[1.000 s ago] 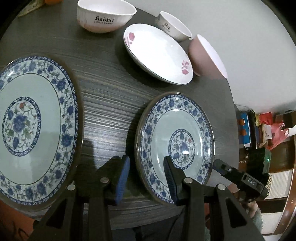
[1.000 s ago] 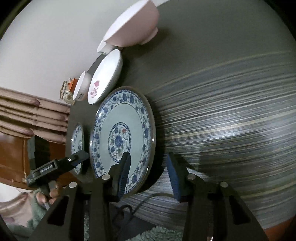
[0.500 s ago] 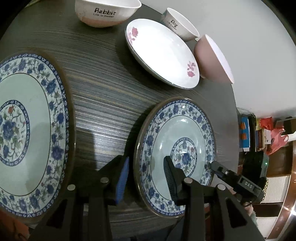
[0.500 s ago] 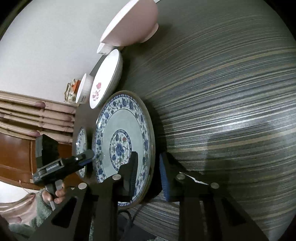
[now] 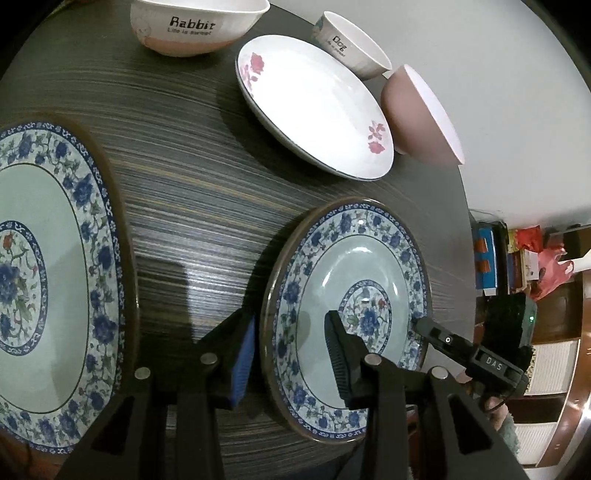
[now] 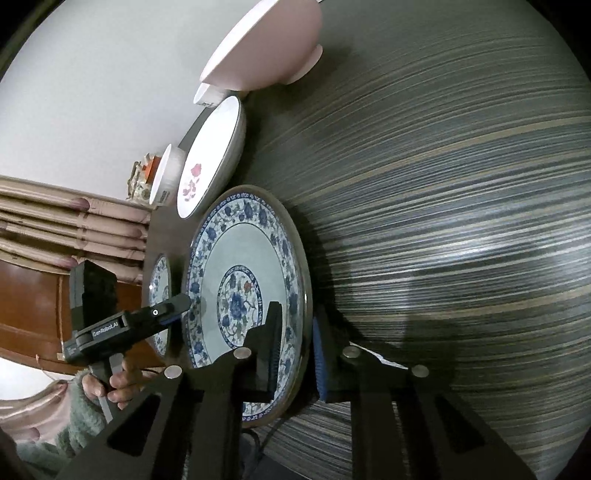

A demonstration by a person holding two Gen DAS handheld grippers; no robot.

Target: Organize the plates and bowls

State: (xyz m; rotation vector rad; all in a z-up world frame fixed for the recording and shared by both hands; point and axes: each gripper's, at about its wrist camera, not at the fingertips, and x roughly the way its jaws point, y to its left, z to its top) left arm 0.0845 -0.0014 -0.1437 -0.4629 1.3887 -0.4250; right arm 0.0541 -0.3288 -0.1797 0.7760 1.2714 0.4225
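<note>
A small blue-and-white floral plate (image 5: 354,280) (image 6: 240,266) lies on the dark striped table (image 5: 207,192). My left gripper (image 5: 288,354) is open, its jaws straddling the plate's left rim. My right gripper (image 6: 295,347) has its jaws closed on the plate's opposite rim. The right gripper shows in the left wrist view (image 5: 465,350); the left one shows in the right wrist view (image 6: 125,325). A larger matching plate (image 5: 44,280) lies to the left.
At the back stand a white "Rabbit" bowl (image 5: 195,26), a white plate with red flowers (image 5: 314,103), a "Dog" cup (image 5: 354,44) and a pink bowl (image 5: 424,118) (image 6: 266,48). The table edge runs just past the small plate.
My right gripper closed onto the small plate's rim. My left gripper moved forward so its jaws straddle the other rim.
</note>
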